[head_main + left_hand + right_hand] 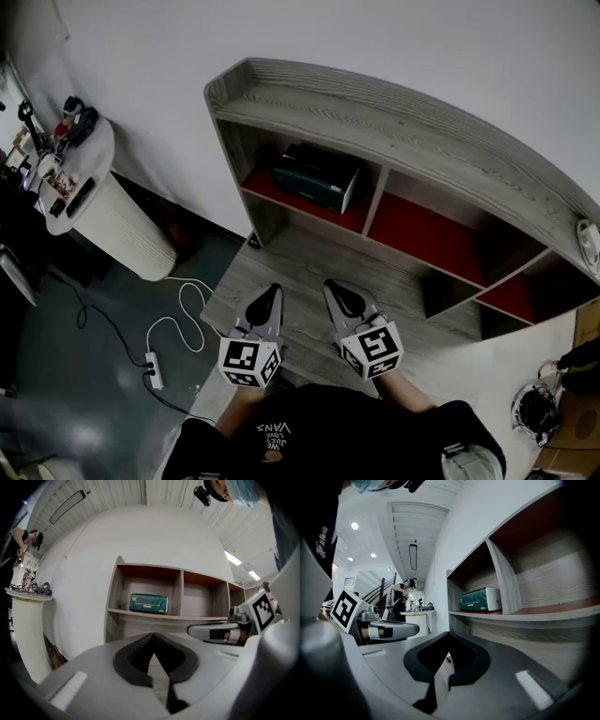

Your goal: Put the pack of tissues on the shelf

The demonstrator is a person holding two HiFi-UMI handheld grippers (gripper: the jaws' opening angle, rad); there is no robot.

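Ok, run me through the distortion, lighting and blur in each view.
Head view: fisheye bows the shelf into an arc, floor at left dim. Left gripper view: black corners, pack of tissues fairly sharp, left gripper soft up close. Right gripper view: ceiling lights glare, right edge falls dark.

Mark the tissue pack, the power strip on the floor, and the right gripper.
tissue pack (317,178), head view, middle of the green wrapper.
power strip (155,371), head view, middle of its white body.
right gripper (336,289), head view, dark tips where its jaws meet, shut.
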